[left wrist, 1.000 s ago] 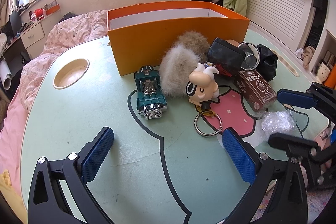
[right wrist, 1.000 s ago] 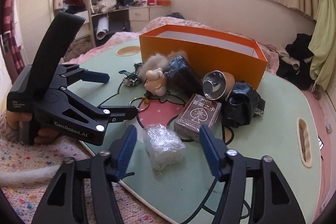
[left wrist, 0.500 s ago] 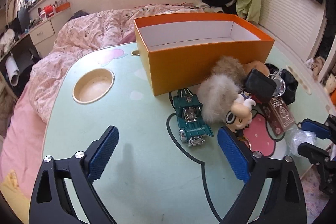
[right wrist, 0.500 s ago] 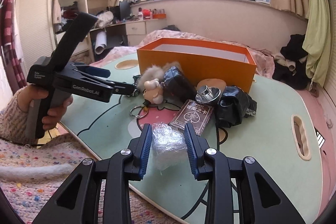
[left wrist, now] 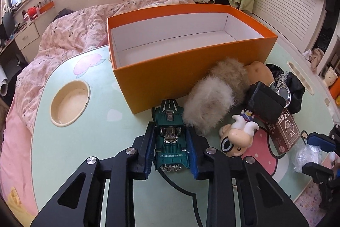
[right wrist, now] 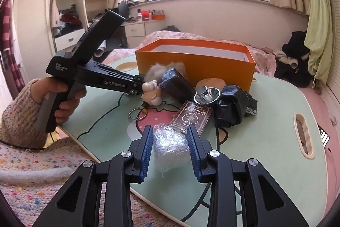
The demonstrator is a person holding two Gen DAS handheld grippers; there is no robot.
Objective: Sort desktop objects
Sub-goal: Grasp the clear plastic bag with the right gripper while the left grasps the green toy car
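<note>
A green toy car (left wrist: pixel 171 142) sits on the table in front of the orange box (left wrist: pixel 191 69), and my left gripper (left wrist: pixel 171 128) is shut on its sides. In the right wrist view my right gripper (right wrist: pixel 170 131) is shut on a crumpled wad of clear plastic (right wrist: pixel 171 146) at the table's near edge. That view also shows the left gripper (right wrist: pixel 137 88), held by a person's hand (right wrist: pixel 63 99), reaching in behind the keychain figure (right wrist: pixel 150 93). The orange box (right wrist: pixel 195 69) is open on top with nothing inside.
Right of the car lie a fur pompom (left wrist: pixel 208 107), a cartoon keychain figure (left wrist: pixel 238 139), a black pouch (left wrist: pixel 265 101), a brown card box (left wrist: pixel 286 131), a metal cup (left wrist: pixel 280 89) and a black bag (left wrist: pixel 296 86). A round cup recess (left wrist: pixel 70 102) lies to the left.
My left gripper moved forward over the green car and closed on it. My right gripper went from wide open to closed on the plastic wad.
</note>
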